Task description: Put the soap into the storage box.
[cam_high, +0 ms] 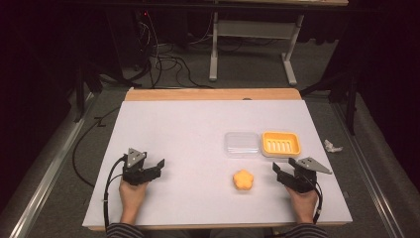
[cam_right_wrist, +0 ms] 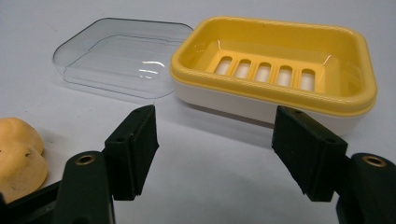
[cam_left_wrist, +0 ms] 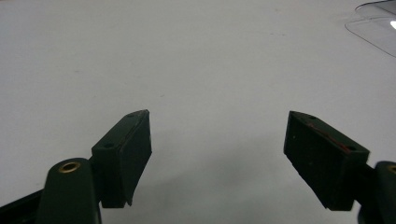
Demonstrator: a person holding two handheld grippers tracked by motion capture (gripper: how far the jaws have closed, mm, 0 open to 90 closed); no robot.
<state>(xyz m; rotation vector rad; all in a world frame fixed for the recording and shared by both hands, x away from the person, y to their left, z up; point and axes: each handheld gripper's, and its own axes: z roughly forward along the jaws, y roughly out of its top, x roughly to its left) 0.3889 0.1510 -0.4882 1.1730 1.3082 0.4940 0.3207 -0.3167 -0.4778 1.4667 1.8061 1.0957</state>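
high view: lid [cam_high: 241, 144] beside dish [cam_high: 281, 143]

Worktop [cam_high: 188, 134] in front of me: pale grey-white surface, matte, with a strip of bare wood [cam_high: 213, 94] along its far edge. Floor [cam_high: 247, 59] beyond is dull grey-green carpet. Black cables [cam_high: 166, 62] lie tangled on it past the worktop's far left corner; one more cable [cam_high: 81, 144] curves along the floor off the left edge. A white metal table frame [cam_high: 255, 44] with two legs stands well behind the far edge. Metal rails [cam_high: 47, 183] run along the floor on both sides. A crumpled white scrap [cam_high: 332, 146] lies on the floor off the right edge. Surroundings dark; light falls mainly on the worktop.
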